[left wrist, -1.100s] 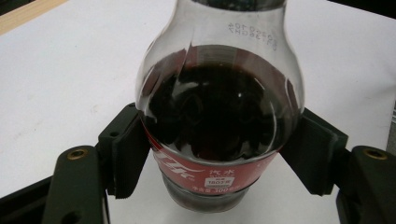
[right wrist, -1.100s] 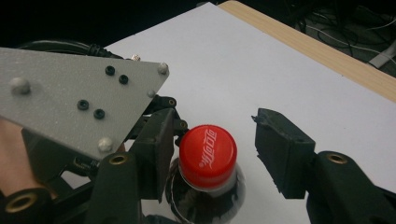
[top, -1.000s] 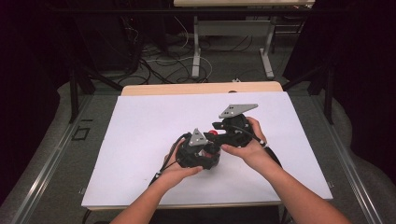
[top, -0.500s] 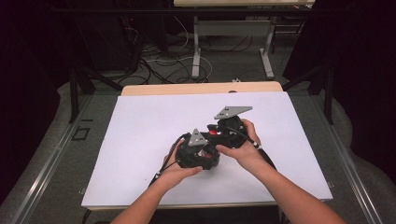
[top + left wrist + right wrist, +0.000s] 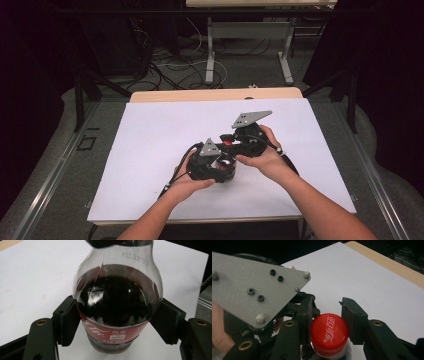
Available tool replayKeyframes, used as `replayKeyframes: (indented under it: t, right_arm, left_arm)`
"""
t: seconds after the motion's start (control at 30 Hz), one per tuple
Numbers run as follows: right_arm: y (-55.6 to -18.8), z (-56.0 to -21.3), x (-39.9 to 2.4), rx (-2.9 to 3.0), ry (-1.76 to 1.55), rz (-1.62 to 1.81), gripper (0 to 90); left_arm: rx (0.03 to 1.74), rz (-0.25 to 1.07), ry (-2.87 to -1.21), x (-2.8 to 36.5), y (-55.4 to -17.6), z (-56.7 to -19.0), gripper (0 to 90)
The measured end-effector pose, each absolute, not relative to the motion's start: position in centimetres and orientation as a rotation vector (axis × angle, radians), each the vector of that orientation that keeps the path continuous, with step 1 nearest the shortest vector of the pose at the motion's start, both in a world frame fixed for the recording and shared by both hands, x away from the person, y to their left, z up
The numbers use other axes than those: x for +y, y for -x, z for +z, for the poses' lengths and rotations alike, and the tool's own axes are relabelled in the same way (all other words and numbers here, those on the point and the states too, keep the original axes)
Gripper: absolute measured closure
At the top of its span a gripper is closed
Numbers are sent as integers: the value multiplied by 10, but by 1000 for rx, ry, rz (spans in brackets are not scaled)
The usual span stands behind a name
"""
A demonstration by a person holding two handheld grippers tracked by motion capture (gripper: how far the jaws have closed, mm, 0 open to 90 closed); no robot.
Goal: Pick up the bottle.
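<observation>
A small cola bottle (image 5: 117, 302) with dark liquid and a red label stands upright on the white sheet (image 5: 150, 145). My left gripper (image 5: 117, 325) is shut on its body, one pad pressing on each side at the label. From above, my right gripper (image 5: 329, 322) is shut on the bottle's red cap (image 5: 329, 335), its fingers (image 5: 353, 317) flanking it. In the high view both grippers meet at the table's middle: left gripper (image 5: 212, 162), right gripper (image 5: 247, 135), with the red cap (image 5: 227, 142) between them.
The white sheet covers most of the table, with a wooden strip (image 5: 215, 95) bare at the far edge. The left gripper's grey plate (image 5: 254, 287) sits close beside the right gripper's jaws. Cables and table legs (image 5: 210, 55) lie on the floor beyond.
The right gripper's grey plate has edged slightly toward the bottle. The left hand and the bottle have kept still.
</observation>
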State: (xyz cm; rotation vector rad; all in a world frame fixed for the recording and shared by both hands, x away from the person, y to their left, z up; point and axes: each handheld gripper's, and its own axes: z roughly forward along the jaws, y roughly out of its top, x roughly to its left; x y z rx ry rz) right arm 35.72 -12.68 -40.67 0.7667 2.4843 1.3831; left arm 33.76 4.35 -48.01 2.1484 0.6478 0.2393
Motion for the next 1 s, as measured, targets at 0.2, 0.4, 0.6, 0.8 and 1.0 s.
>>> replayKeyframes:
  t: [0.2,0.4,0.6,0.8,1.0]
  right_arm:
    - [-362,-406,-131,2584,-593,1388,615]
    - [-366,-406,-135,2653,-467,1390,611]
    - [-360,-405,-132,2567,-510,1364,608]
    - [-360,-403,-133,2564,-550,1361,613]
    - [-363,-403,-135,2564,-571,1386,614]
  left_arm:
    - [611,217,-2167,43,-335,-481,301]
    - [605,217,-2175,43,-334,-481,301]
    - [626,237,-2165,44,-335,-480,300]
    - [621,244,-2142,45,-335,-481,299]
    - [621,229,-2113,47,-335,-483,297]
